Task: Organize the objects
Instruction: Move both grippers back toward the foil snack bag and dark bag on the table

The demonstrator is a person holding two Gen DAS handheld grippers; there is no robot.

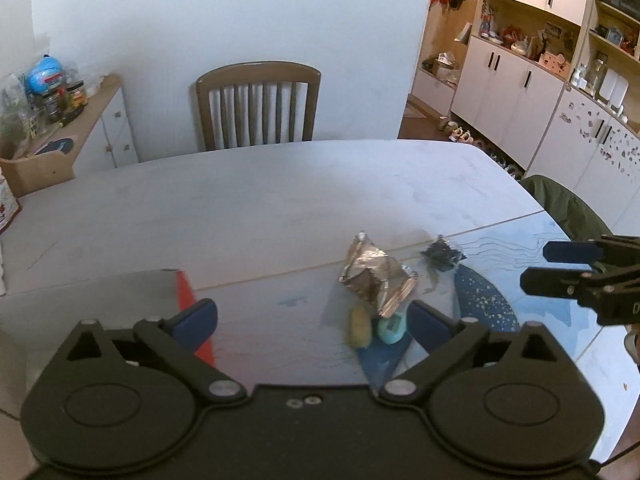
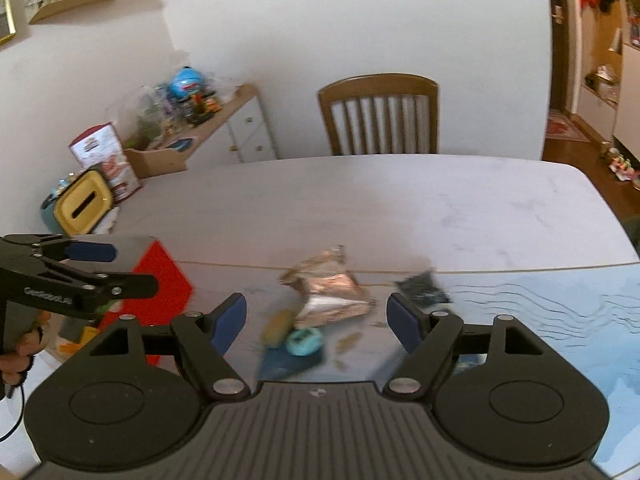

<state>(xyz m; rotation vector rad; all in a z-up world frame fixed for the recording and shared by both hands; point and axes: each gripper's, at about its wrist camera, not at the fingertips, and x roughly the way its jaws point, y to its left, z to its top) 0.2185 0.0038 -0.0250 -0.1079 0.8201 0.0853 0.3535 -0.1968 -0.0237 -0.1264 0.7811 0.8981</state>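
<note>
1. Pale and smooth, the dining table [image 1: 240, 200] carries a glossy blue patterned mat [image 1: 500, 240] at its near right end; a slatted wooden chair [image 1: 258, 104] stands behind.
2. On the mat's edge lies a crumpled foil wrapper [image 1: 374, 276], touching a yellow oblong piece [image 1: 360, 326] and a teal round piece [image 1: 390, 328]; a small black bundle [image 1: 442, 254] lies just beside.
3. Foil looks light, crinkly and slippery; pinching a folded corner seems best.
4. Left gripper [image 1: 312, 316] and right gripper [image 2: 318, 316] both spread wide, empty.
5. A red box [image 2: 164, 280] sits left.
</note>
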